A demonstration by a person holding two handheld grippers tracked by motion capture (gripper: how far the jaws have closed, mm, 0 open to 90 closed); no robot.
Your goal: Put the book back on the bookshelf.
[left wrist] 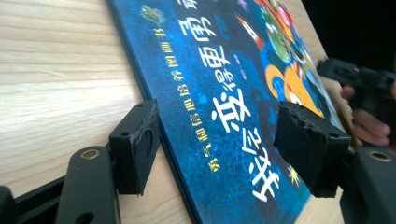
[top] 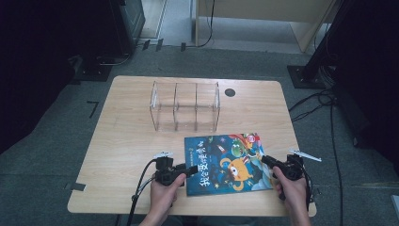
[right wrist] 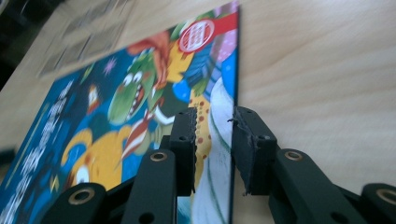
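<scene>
Picture book (top: 227,162) lies flat — left fingers (left wrist: 135,144) wide astride its edge, right fingers (right wrist: 254,149) narrowed, seemingly not yet pinching.

High view: surface (top: 131,141) evenly lit from overhead, surroundings dark, slightly soft. Right gripper view: far corner blurred, near book (right wrist: 140,107) sharp. Left gripper view: bright wood, mild glare.

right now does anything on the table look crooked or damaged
The picture book lies slightly askew, its edges not square with the wooden table. The foam pads of the right claw look chipped and ragged along their edges. The clear divider rack stands upright and looks sound.
</scene>
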